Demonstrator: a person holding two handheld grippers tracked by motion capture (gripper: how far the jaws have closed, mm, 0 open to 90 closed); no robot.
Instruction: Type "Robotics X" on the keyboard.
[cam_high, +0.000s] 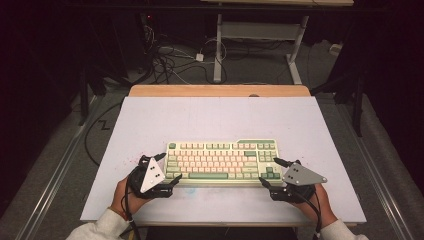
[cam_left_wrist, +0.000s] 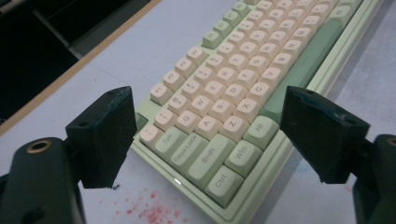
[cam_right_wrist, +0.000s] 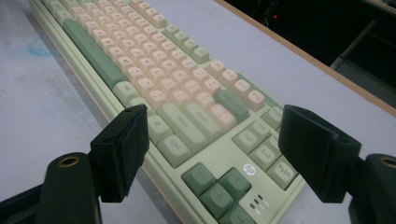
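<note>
Though near, keyboard (cam_left_wrist: 224, 112) ends cropped

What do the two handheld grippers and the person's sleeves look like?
Each gripper, left gripper and right gripper, is black with two blocky black jaws, a grey three-cornered plate with small holes on top, and a black cable trailing back. The sleeves are light grey.

keyboard (cam_high: 222, 162): sitting on the table (cam_high: 210, 117), toward the near edge, roughly centred
left gripper (cam_high: 166, 169): hanging out at the keyboard's left end
right gripper (cam_high: 267, 172): parking at its right end
cables (cam_high: 172, 60): lying on the floor behind the table
</note>
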